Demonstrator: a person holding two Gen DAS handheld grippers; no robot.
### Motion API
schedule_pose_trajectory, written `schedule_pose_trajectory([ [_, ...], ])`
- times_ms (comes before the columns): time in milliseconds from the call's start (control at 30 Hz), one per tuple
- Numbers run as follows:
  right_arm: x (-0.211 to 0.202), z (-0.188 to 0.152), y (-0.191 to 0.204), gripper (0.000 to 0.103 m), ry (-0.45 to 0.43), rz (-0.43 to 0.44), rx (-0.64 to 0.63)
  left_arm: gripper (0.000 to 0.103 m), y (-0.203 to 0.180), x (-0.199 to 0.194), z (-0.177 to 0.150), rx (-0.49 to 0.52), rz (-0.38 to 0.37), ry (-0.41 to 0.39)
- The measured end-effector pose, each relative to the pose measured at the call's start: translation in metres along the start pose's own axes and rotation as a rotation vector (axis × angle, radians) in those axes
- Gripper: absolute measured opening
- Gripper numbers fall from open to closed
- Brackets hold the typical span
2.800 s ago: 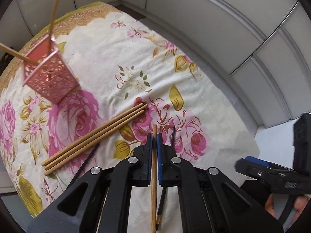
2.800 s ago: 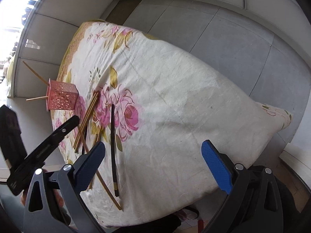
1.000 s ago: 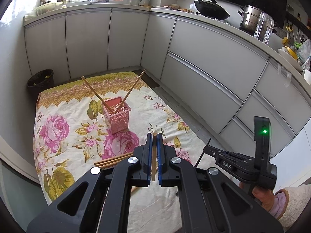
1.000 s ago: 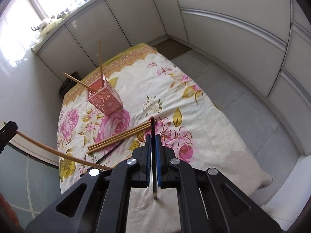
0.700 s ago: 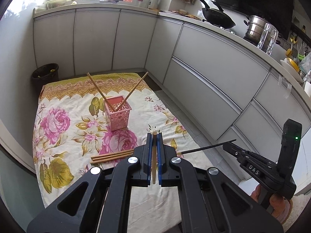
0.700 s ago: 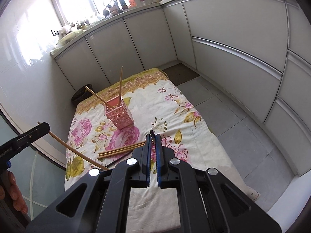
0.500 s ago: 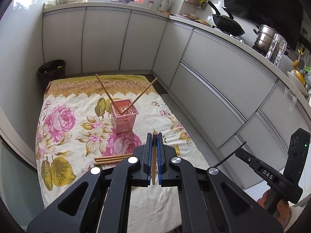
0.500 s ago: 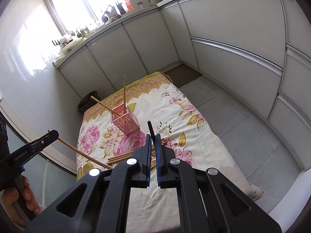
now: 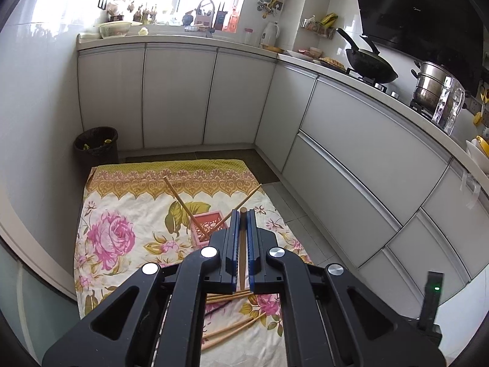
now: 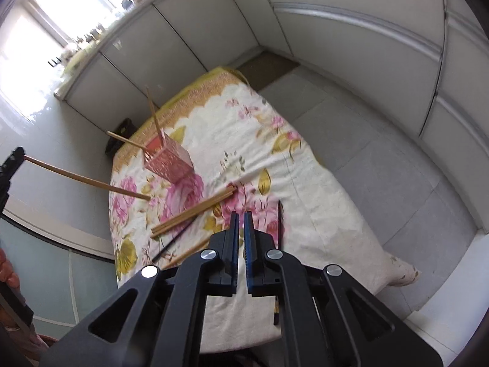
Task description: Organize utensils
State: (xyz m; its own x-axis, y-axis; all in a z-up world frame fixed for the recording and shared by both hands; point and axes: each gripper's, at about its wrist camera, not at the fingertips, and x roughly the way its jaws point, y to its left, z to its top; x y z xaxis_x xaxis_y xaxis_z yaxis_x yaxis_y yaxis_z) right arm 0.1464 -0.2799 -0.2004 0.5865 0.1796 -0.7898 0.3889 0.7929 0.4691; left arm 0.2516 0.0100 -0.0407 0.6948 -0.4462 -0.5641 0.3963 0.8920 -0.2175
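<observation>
Left wrist view: left gripper (image 9: 241, 214) jaws pinch a wooden chopstick (image 9: 243, 244), pointing lengthwise over the pink holder (image 9: 206, 224) just ahead. Right gripper (image 10: 240, 214) jaws nearly closed, empty.

Left gripper (image 9: 241, 214): matt black plastic arms, blue ribbed pads (image 9: 251, 238), bright metal screw heads; pinches a pale wooden chopstick (image 9: 243, 244), smooth, dull. Right gripper (image 10: 240, 217): same black plastic and blue pads.

Pink holder (image 9: 205, 225), at 11 o'clock from the left gripper: perforated plastic lattice. Loose chopsticks (image 10: 195, 214): light wood. One black chopstick (image 10: 279, 223), slightly glossy.

Floral cloth (image 10: 275, 165): soft, wrinkled, matt. Cabinet doors (image 9: 180, 98): smooth satin white. Wok (image 9: 371, 68): dark matt metal. Steel pot (image 9: 429, 87): shiny.
</observation>
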Motion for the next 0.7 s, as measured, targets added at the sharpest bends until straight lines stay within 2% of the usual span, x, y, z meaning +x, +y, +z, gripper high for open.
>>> schedule_pose_trajectory([
  [33, 0.017, 0.002, -0.007, 0.027, 0.06, -0.014, 0.026, 0.004, 0.0, 0.001, -0.001, -0.003, -0.007, 0.002],
  [67, 0.033, 0.005, -0.013, 0.042, 0.11, -0.027, 0.044, 0.004, 0.001, 0.003, -0.003, -0.005, -0.015, 0.008],
  [167, 0.079, 0.008, -0.027, 0.042, 0.227, -0.066, 0.089, 0.004, 0.004, 0.009, -0.01, -0.019, -0.037, 0.025],
  [233, 0.102, 0.009, -0.033, 0.042, 0.268, -0.094, 0.105, 0.004, 0.007, 0.013, -0.015, -0.023, -0.046, 0.033],
  [533, 0.161, 0.021, -0.027, 0.036, 0.31, -0.206, 0.086, 0.004, 0.009, 0.008, -0.022, 0.003, -0.092, 0.027],
  [633, 0.175, 0.024, -0.02, 0.031, 0.332, -0.264, 0.06, 0.004, 0.008, 0.005, -0.021, 0.014, -0.105, 0.02],
  [700, 0.179, 0.025, -0.01, 0.03, 0.316, -0.313, 0.013, 0.004, 0.009, 0.004, -0.021, 0.016, -0.112, 0.019],
])
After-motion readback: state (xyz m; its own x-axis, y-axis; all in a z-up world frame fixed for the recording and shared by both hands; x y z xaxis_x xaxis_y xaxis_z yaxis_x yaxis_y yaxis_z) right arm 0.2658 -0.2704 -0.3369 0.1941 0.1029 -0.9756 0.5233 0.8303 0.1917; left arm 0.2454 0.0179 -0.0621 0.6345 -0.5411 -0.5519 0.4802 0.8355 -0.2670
